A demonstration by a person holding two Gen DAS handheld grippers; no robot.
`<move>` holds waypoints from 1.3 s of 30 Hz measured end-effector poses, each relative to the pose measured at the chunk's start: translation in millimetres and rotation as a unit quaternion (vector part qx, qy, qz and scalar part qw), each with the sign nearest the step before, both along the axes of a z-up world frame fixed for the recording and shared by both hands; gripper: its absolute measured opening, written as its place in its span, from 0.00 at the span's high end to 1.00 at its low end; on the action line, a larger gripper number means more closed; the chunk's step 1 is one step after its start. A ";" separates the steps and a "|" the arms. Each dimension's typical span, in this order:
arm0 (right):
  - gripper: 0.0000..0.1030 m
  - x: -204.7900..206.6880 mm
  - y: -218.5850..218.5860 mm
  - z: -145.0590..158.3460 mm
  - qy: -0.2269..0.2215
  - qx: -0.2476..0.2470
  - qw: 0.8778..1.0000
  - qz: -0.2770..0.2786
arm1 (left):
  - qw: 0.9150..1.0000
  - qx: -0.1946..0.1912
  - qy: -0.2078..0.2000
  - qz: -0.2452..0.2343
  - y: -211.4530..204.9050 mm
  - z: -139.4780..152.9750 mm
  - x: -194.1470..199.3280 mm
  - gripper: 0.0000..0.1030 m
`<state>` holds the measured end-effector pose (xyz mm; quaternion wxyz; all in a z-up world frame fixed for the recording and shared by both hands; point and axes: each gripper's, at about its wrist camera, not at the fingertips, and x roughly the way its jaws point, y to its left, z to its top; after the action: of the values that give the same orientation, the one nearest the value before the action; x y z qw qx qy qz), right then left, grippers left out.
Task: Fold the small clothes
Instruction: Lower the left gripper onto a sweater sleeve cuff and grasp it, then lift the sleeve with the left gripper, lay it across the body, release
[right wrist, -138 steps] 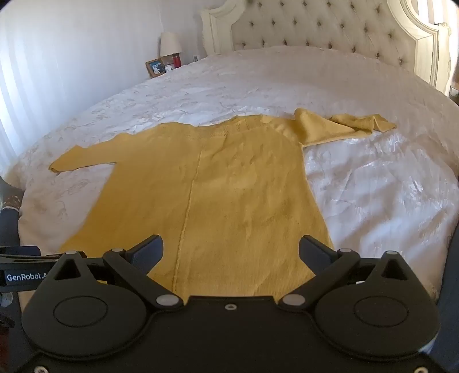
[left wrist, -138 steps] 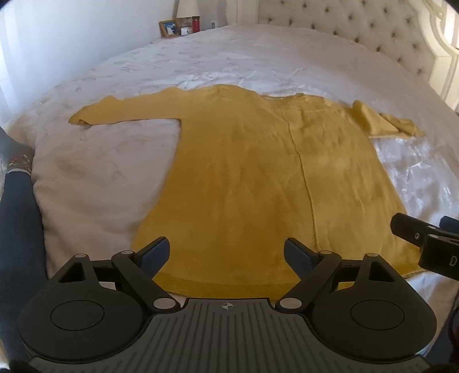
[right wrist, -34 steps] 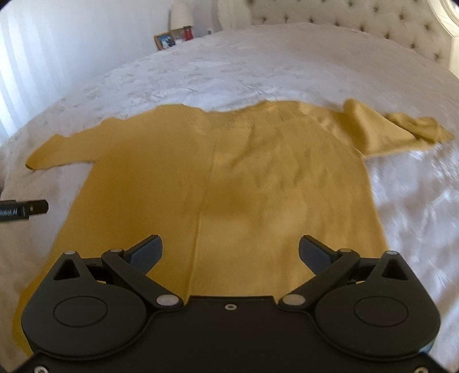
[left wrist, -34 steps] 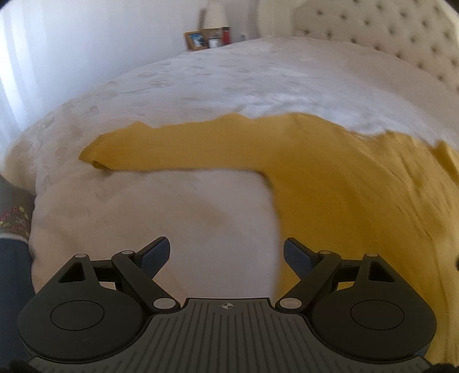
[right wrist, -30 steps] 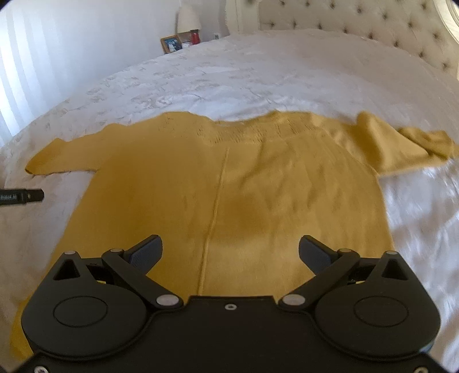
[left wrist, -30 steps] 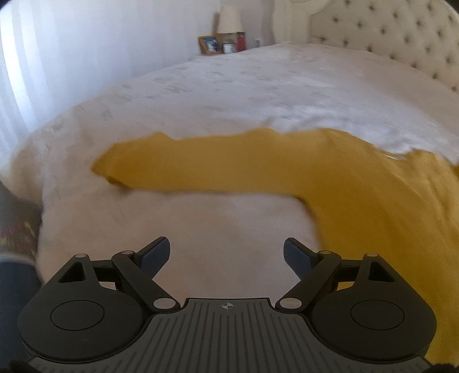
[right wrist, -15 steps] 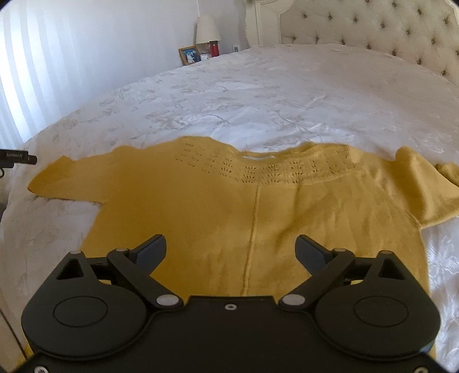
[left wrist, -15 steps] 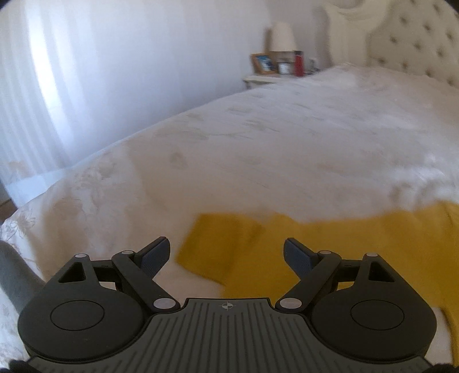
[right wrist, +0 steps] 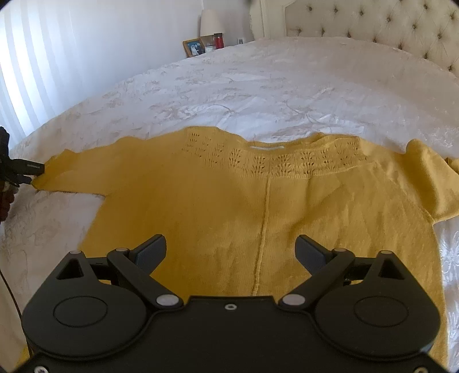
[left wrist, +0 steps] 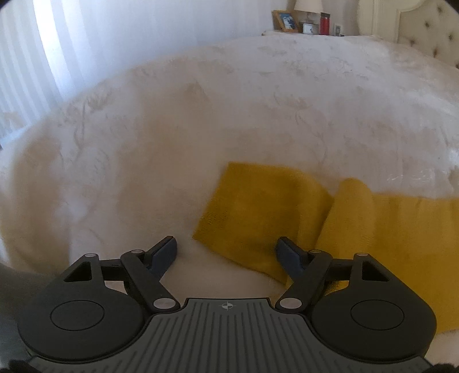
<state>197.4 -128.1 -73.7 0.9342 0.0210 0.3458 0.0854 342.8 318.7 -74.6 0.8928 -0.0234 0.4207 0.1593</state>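
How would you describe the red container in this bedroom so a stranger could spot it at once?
Start at the tufted headboard and look left to the bedside stand beyond the white bedspread. The red container stands there beside the lamp and picture frame, the only red item.

Lit by soft daylight through the sheer curtain left of and beyond the left gripper. Washed out and hazy there, with the white bedspread ahead of the fingers nearly without detail. Smeared by motion blur along the yellow sweater beside the right finger. Sharper ahead of the right gripper: knit holes crisp, faint shadow on the cloth. Bowed by fisheye, darkened at the corners.
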 end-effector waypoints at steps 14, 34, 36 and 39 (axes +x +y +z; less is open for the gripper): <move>0.06 -8.2 -5.3 4.6 0.004 0.017 1.000 -0.007 | 0.999 -0.011 -0.042 0.029 17.3 31.2 1.6 0.93; 0.06 -36.7 -59.1 4.7 -0.002 0.041 0.998 -0.037 | 0.990 -0.055 -0.117 -0.052 -102.2 188.4 -18.2 0.93; 0.06 -42.0 -68.3 1.2 -0.002 0.035 0.998 -0.044 | 0.986 -0.059 -0.127 -0.093 -144.2 205.7 -17.9 0.93; 0.06 -50.5 -82.5 -3.3 -0.006 0.021 0.998 -0.060 | 0.977 -0.078 -0.136 -0.143 -197.0 219.0 -16.3 0.93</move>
<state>146.9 -210.6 -77.0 0.9392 0.0604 0.3361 0.0362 326.6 121.6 144.4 0.9508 -0.0538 0.3050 -0.0083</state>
